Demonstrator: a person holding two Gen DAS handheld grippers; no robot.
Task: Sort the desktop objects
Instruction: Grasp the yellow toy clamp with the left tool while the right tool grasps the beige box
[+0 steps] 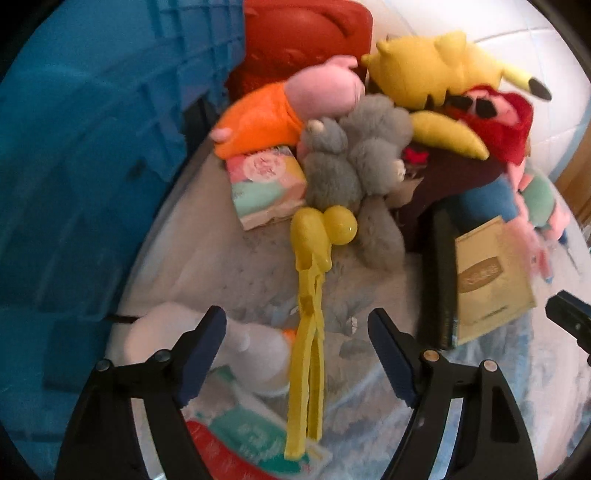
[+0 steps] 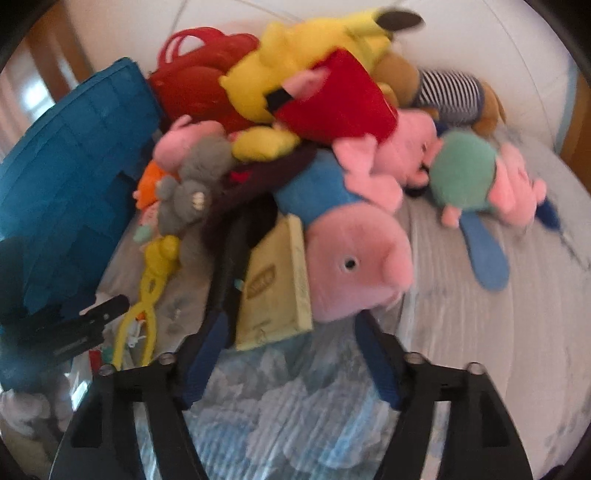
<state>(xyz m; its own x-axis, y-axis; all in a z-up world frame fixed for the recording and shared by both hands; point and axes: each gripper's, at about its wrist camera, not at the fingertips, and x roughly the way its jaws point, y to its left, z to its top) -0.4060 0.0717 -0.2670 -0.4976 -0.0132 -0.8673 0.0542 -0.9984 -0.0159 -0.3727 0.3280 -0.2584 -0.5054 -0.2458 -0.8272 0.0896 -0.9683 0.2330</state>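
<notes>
A heap of plush toys lies on a pale patterned cloth (image 1: 369, 295). Yellow plastic tongs (image 1: 308, 332) run lengthwise between the fingers of my open left gripper (image 1: 297, 332), which grips nothing. Beyond the tongs are a grey plush (image 1: 354, 162), a pig in orange (image 1: 266, 114) and a yellow plush (image 1: 424, 70). My right gripper (image 2: 291, 350) is open too. A pink pig head (image 2: 354, 266) on a blue body and a beige booklet (image 2: 273, 288) sit just past its fingertips. A pig in green (image 2: 465, 177) lies off to the right.
A blue crate (image 1: 85, 166) fills the left side and a red bag (image 1: 303, 33) stands behind the heap. Tissue packs (image 1: 266, 181) and a white plush (image 1: 255, 347) lie near the left gripper. A black box (image 1: 439, 280) lies under the booklet. Wooden boards edge the right side.
</notes>
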